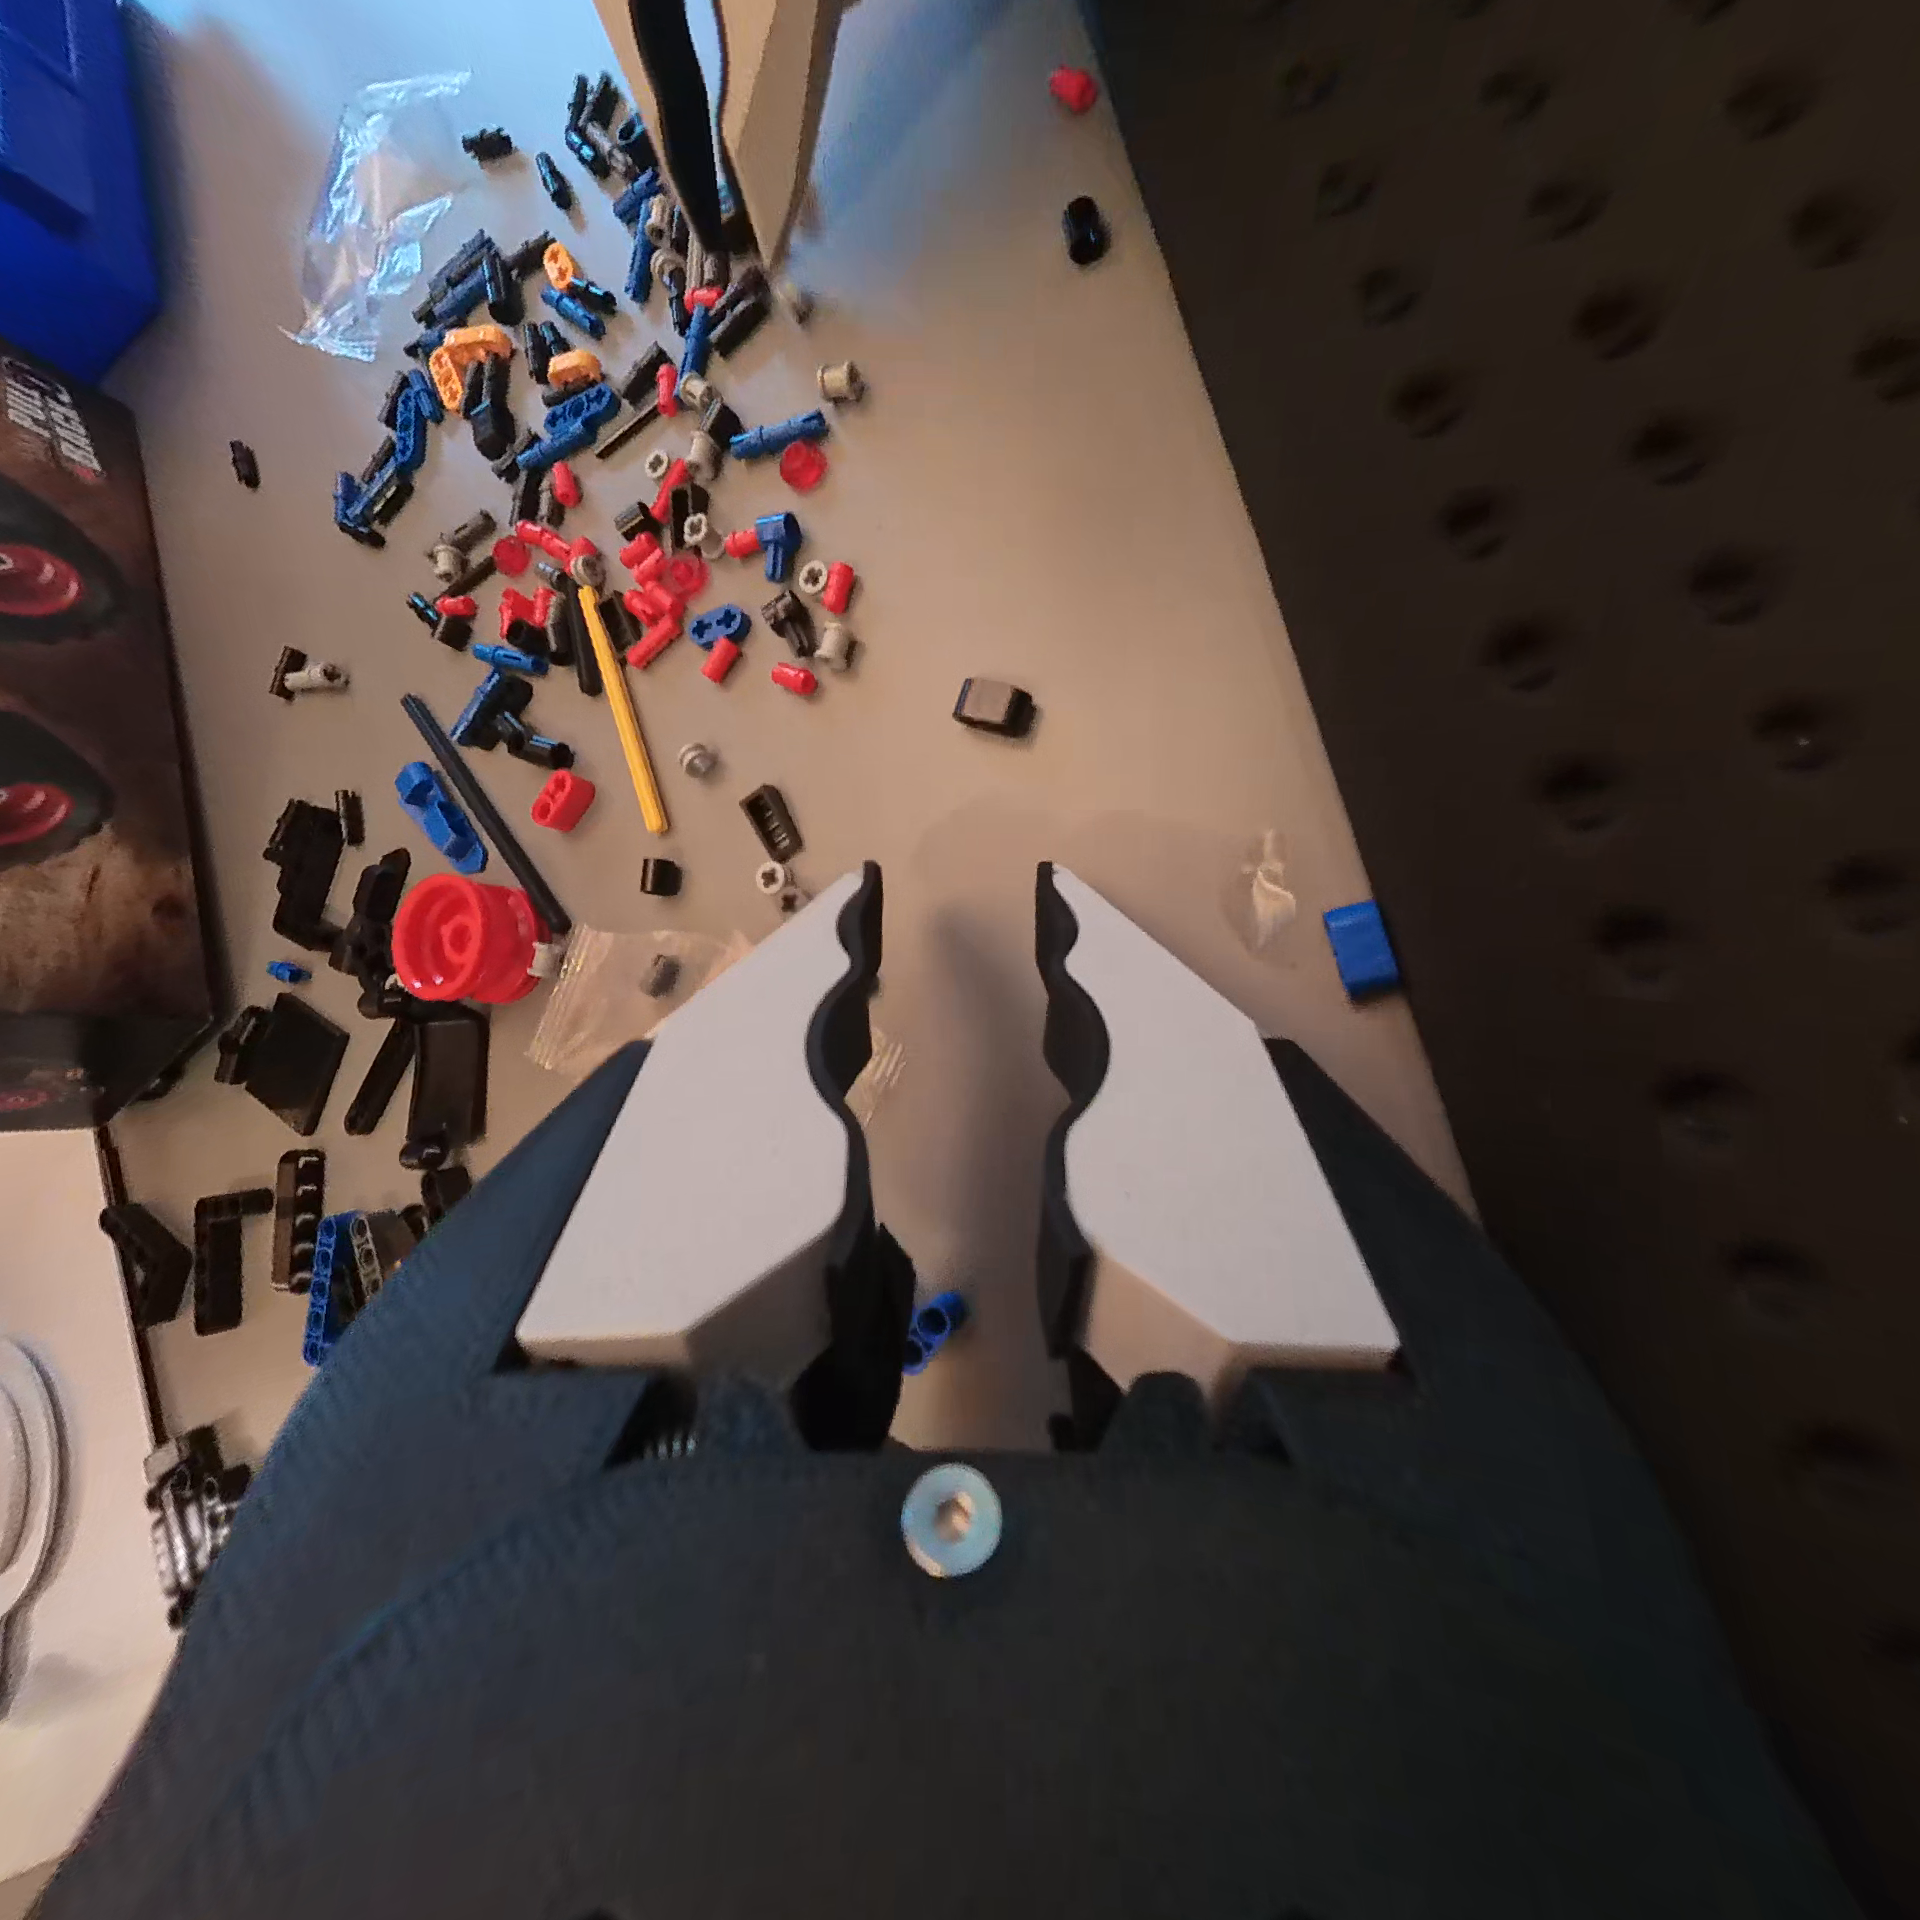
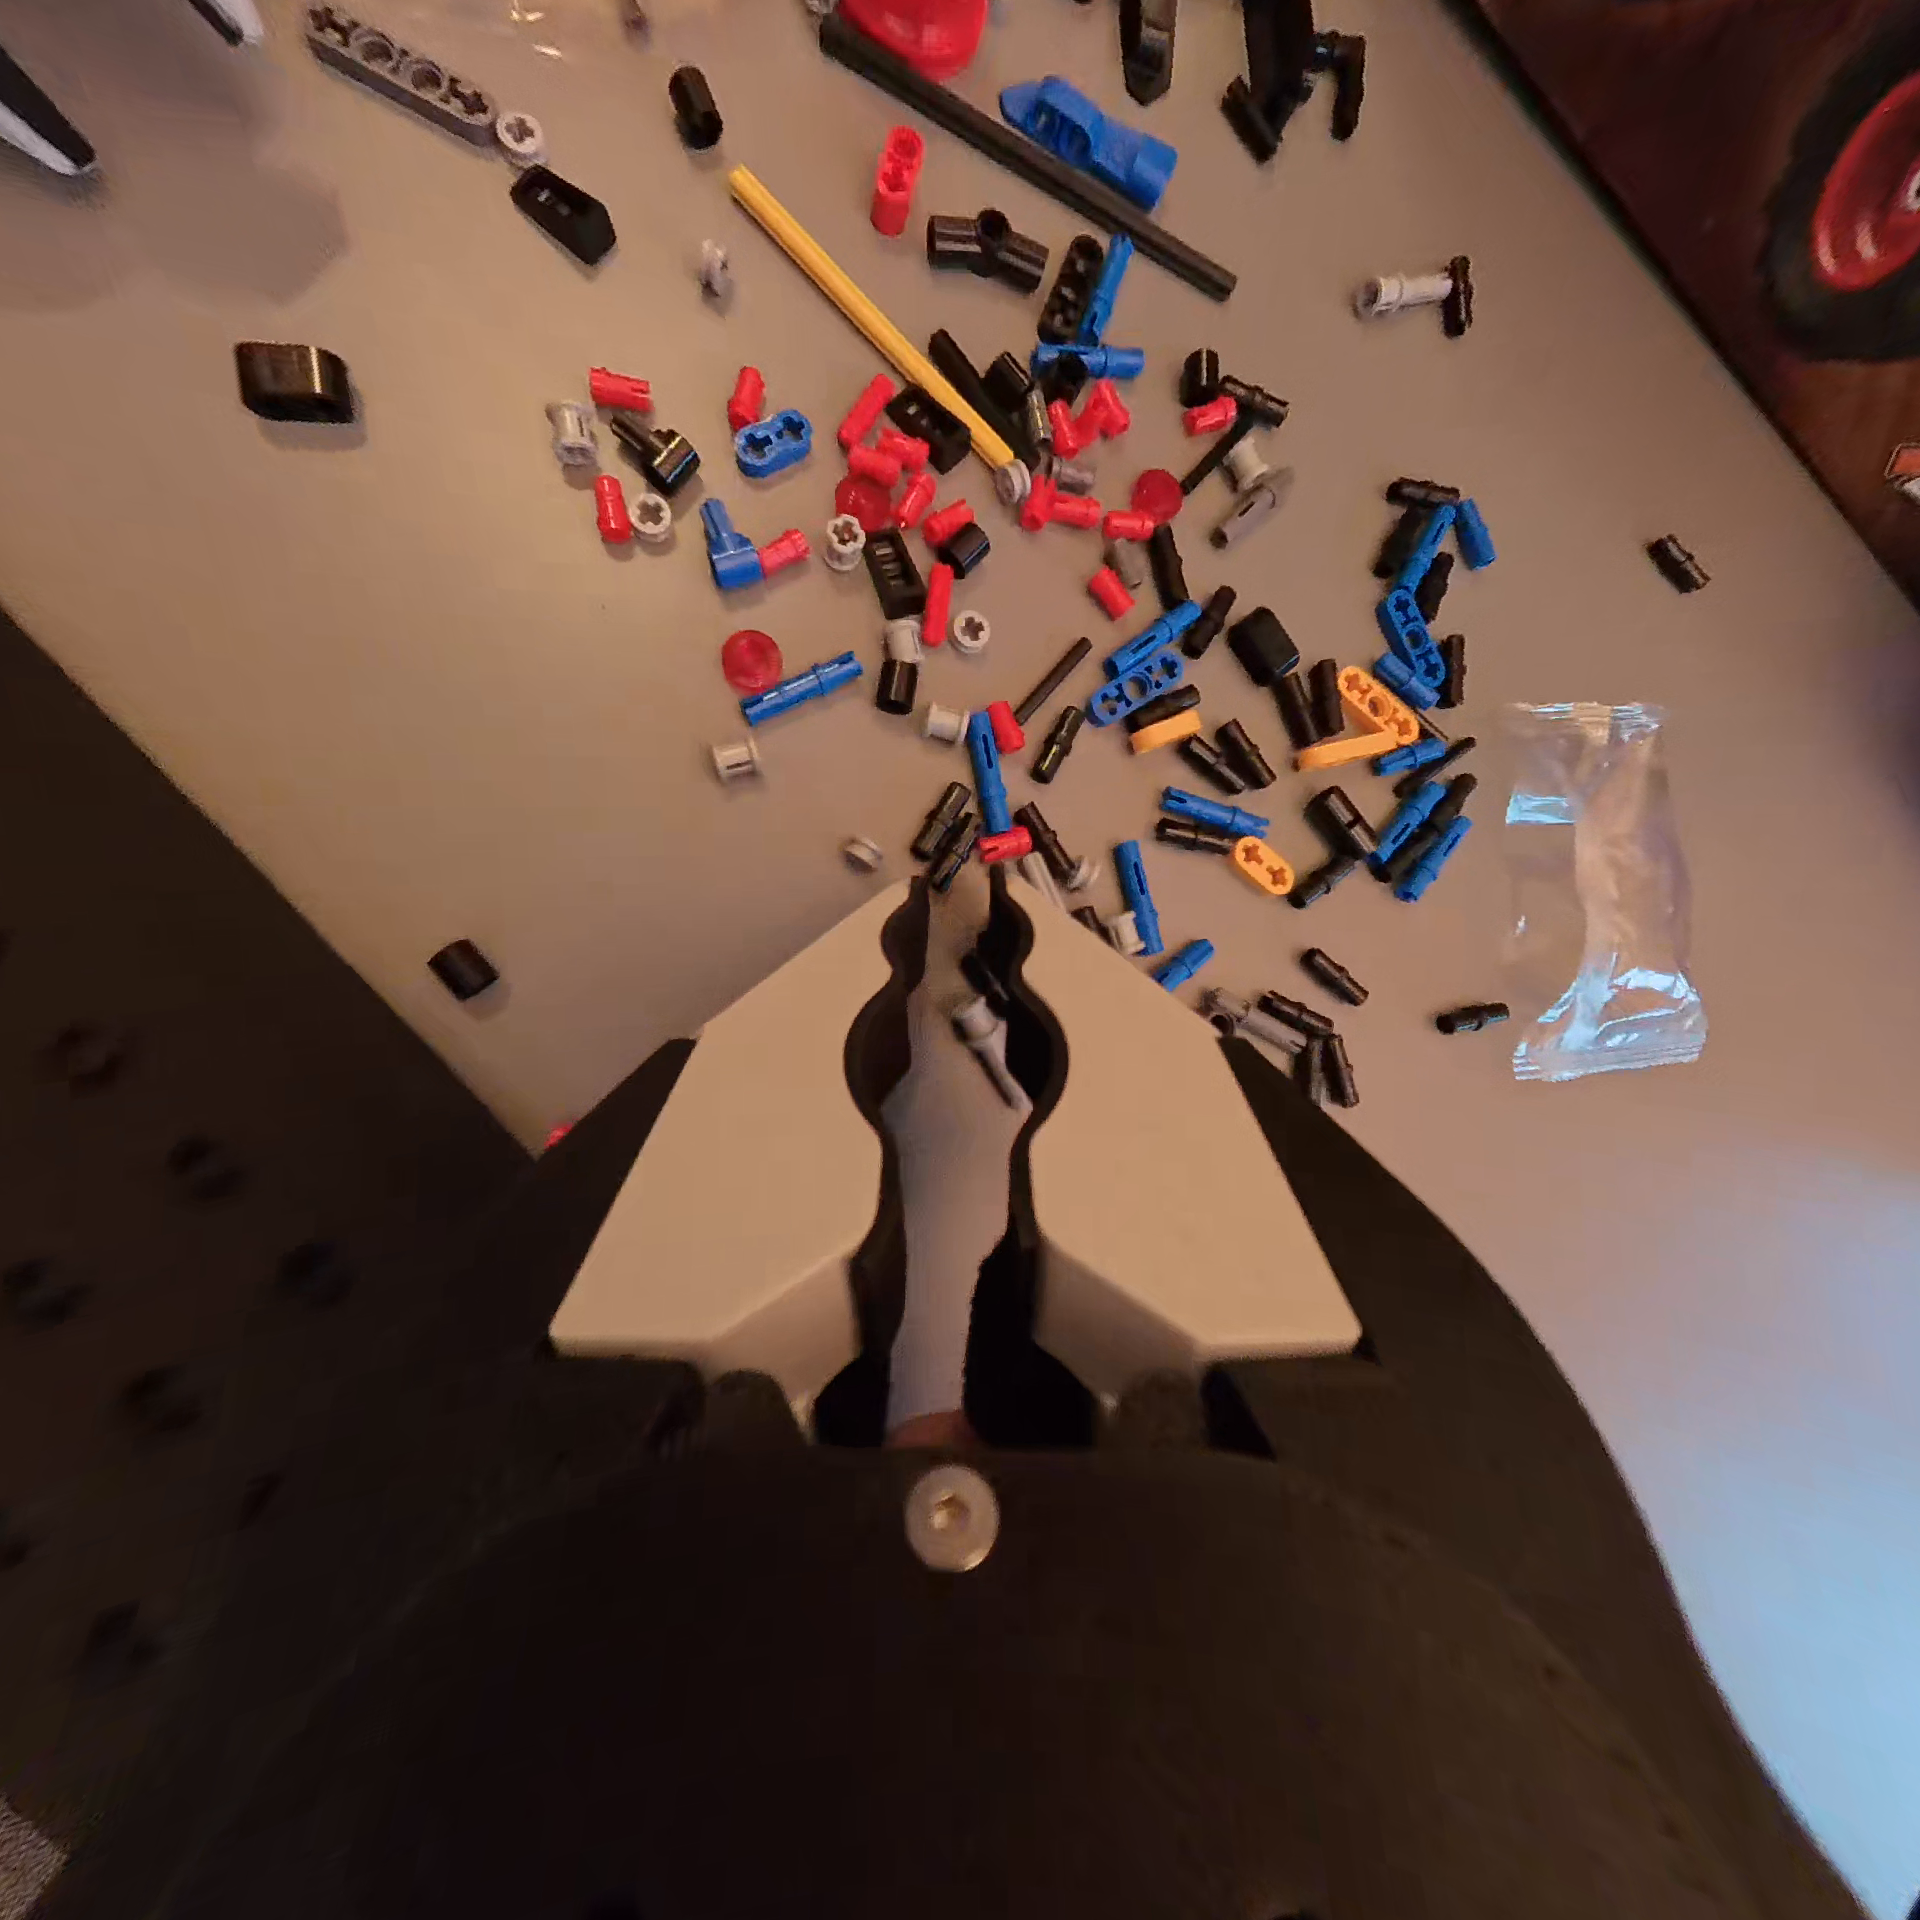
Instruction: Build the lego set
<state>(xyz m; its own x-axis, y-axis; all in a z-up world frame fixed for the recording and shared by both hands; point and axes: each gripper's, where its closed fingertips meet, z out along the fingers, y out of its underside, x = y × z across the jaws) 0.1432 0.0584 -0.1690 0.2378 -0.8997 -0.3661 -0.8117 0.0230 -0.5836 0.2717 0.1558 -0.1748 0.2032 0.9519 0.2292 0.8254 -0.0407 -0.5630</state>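
Observation:
Loose Lego Technic pieces [image 1: 623,520] lie scattered on the grey table [image 1: 1039,468]: blue, black, red and orange pins and connectors, a yellow axle [image 1: 621,707], a long black axle [image 1: 483,810] and a red wheel hub [image 1: 457,940]. My left gripper [image 1: 958,883] is open and empty, over bare table near the table's edge. My right gripper [image 2: 958,888] hovers low at the edge of the pile [image 2: 1039,582], jaws a narrow gap apart. A black pin [image 2: 980,971] and a grey pin [image 2: 987,1039] show in that gap. I cannot tell whether either is gripped. The right gripper also shows in the left wrist view [image 1: 717,156].
A dark dimpled mat [image 1: 1558,727] borders the table, with a blue piece [image 1: 1361,948] at its edge. The set's box [image 1: 83,727] and a blue bin [image 1: 62,156] stand at the left. An empty clear bag [image 2: 1600,894] lies beside the pile. Tip to tip, the grippers are about 15 cm apart. Between my left fingertips and the yellow axle [image 1: 621,707] there is roughly 10 cm. The right camera catches it too, in the right wrist view [image 2: 873,325]. The red wheel hub [image 1: 457,940] is about 11 cm from my left fingertips.

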